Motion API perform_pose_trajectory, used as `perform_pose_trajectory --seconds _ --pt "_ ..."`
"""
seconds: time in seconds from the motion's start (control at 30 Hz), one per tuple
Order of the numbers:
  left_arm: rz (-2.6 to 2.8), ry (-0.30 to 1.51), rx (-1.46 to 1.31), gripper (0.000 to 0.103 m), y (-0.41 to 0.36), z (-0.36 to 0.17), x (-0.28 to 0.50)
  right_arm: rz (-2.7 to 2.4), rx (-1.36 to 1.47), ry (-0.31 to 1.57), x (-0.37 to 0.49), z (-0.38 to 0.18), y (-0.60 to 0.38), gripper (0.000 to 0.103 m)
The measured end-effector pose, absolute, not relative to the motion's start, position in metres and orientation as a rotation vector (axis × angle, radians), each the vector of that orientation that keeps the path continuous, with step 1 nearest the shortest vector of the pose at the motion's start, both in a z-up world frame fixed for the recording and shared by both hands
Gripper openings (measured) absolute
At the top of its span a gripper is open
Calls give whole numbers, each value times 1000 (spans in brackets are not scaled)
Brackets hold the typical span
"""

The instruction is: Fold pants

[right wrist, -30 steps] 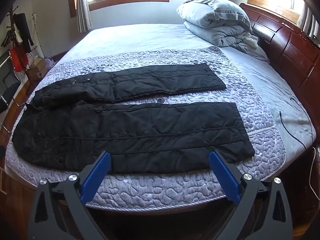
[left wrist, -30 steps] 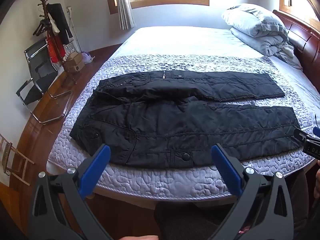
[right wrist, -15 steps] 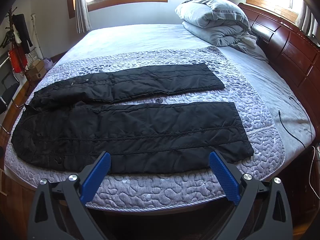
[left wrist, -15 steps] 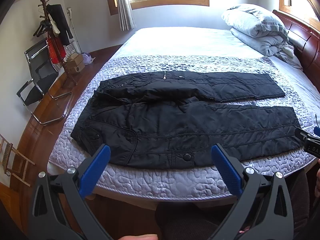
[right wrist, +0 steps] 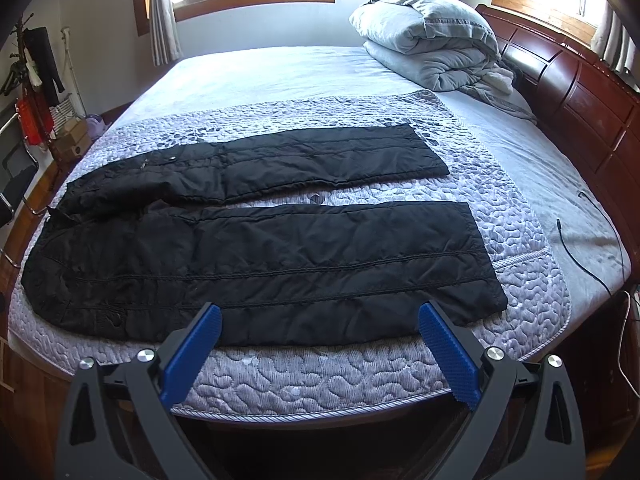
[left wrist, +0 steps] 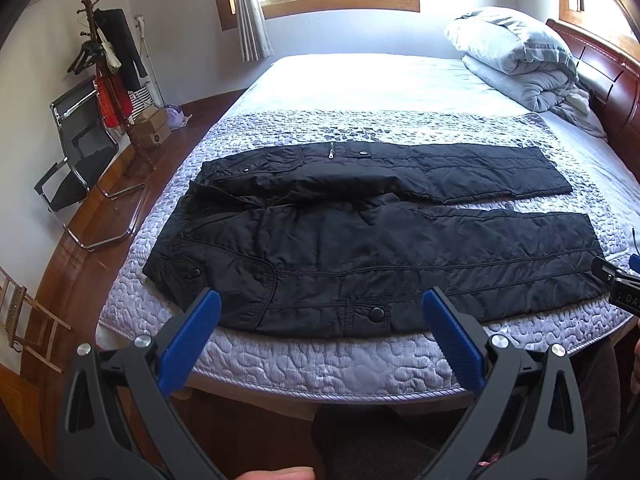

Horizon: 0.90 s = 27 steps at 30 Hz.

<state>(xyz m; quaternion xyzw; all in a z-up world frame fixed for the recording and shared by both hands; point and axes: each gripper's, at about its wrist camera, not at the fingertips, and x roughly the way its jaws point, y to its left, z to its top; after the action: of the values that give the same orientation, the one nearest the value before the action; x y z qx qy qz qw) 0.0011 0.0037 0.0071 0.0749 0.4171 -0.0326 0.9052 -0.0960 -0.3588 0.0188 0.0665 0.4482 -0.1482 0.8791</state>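
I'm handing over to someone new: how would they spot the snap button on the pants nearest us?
Start at the bed with the lilac quilted cover, where black padded pants lie spread, legs running to the right. Follow the near leg's front edge to a small pocket flap; the snap button sits there. The other snaps lie by the waistband or on the far leg.

Your right hand-held gripper [left wrist: 618,288] is cut off by the right edge of the left wrist view; only a dark tip and part of a label show, so you can't tell how its jaws stand. The pants [left wrist: 360,248] hide their far leg's upper part under a fold near the waist. The coat rack [left wrist: 108,60] clutter at far left is too small to sort out. In the right wrist view, the cable [right wrist: 580,248] runs off the bed's right side, its end hidden.
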Motion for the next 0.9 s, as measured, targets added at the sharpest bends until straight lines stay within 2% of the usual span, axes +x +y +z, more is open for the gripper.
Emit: perform_pose_trajectory --seconds 0.9 --pt "-68 860 173 100 -3 0 3 -311 139 942 -95 14 -361 100"
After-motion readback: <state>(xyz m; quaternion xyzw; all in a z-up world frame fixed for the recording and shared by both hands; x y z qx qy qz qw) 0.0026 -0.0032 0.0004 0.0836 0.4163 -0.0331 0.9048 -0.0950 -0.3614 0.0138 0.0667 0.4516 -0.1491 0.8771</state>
